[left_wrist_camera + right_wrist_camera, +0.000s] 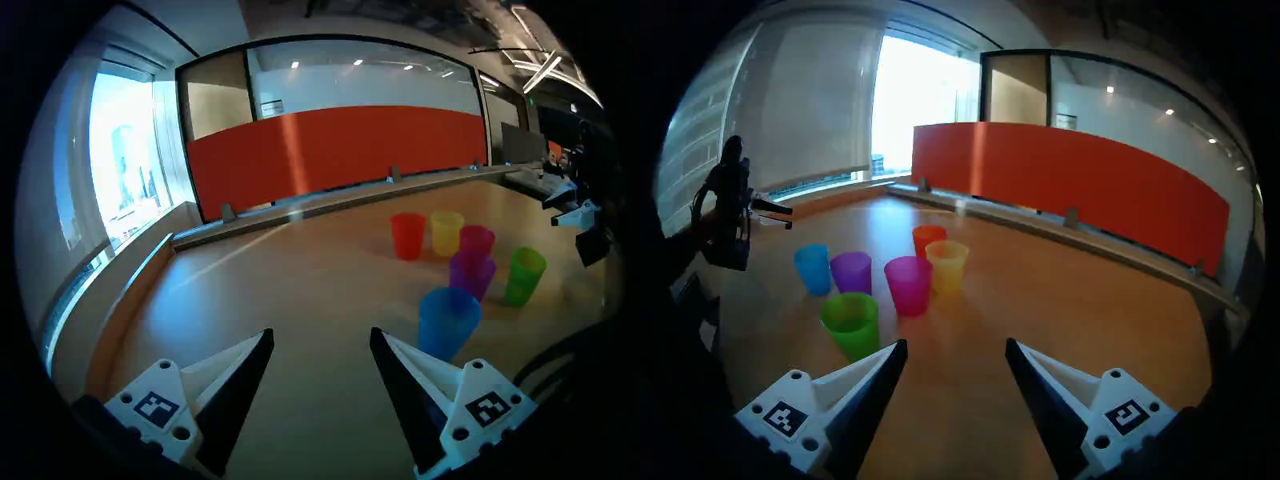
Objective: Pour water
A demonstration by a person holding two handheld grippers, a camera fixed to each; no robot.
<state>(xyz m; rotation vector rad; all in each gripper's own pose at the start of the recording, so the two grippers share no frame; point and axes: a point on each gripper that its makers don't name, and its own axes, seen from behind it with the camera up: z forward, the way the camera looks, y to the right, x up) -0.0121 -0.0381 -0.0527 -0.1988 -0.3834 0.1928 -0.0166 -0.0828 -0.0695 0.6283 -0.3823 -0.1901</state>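
Counter of warm wood bears the pink cup, upright, with five more around it. In the right gripper view, the yellow cup stands just beside the pink cup on its right, and I cannot tell whether they touch. The red cup is just behind the pink cup and the purple cup is just to its left. The blue cup stands farther left, past the purple one. The green cup stands in front of the pink cup and to its left. Whether any of them holds water cannot be told. The right gripper hovers over the counter with its jaws spread wide and nothing between them. The pink cup lies ahead of the gap, a little to the left, and the green cup sits just beyond the tip of the left finger. The left gripper is likewise wide open and empty. In its view the pink cup lies well ahead and off to the right. The blue cup is in front of the pink cup there, just past the tip of the right finger. An orange partition runs along the counter's far edge, well behind the pink cup.
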